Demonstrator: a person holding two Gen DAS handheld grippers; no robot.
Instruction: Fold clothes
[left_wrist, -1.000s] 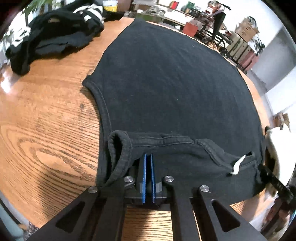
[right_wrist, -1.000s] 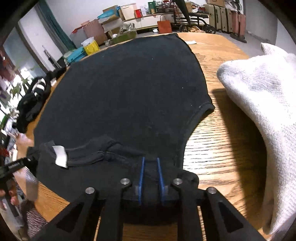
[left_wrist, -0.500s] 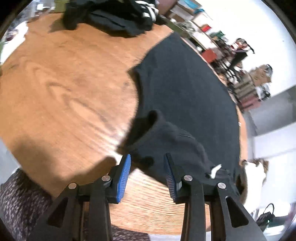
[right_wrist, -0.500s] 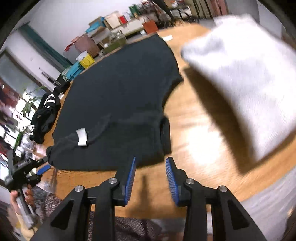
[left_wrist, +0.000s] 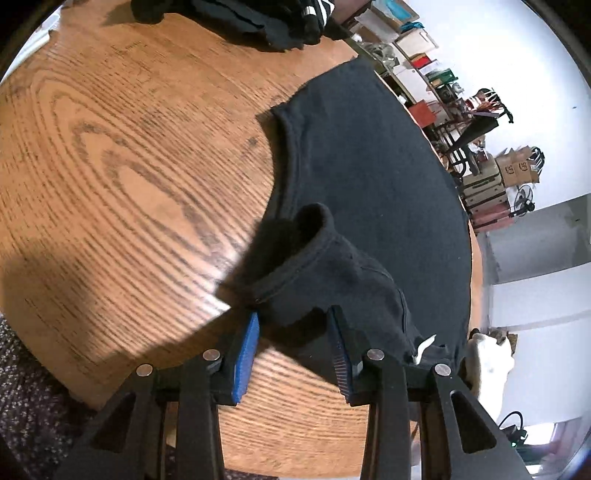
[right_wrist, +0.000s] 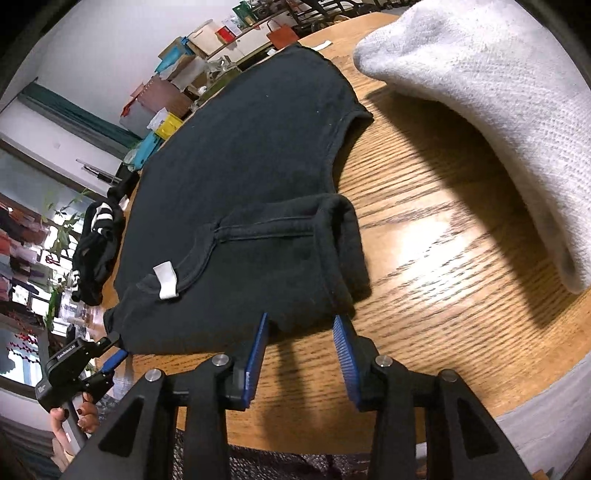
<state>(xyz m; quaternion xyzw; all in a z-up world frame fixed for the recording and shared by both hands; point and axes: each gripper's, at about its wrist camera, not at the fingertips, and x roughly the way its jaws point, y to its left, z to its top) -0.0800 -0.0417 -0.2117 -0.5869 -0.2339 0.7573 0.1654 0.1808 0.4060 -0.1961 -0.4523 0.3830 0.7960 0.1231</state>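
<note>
1. On the wooden table (left_wrist: 129, 177) the black shirt (left_wrist: 369, 166) lies spread flat, its collar end at the near edge and its shoulders doubled over onto the body.
2. Left gripper (left_wrist: 295, 328): jaws spread, cloth edge just ahead, nothing pinched.
3. Right gripper (right_wrist: 301, 332): jaws opening, clear of the folded shoulder (right_wrist: 332, 243) at 12 o'clock.
4. Done, I'd say: the first short fold. Left: the main folds.
5. Grey knit garment (right_wrist: 498, 110) at 2 o'clock and dark clothes pile (left_wrist: 258, 18) wait unfolded.

"GenRobot.AI" on the left gripper (right_wrist: 110, 360); the cardboard boxes' (left_wrist: 515, 170) print unreadable.
</note>
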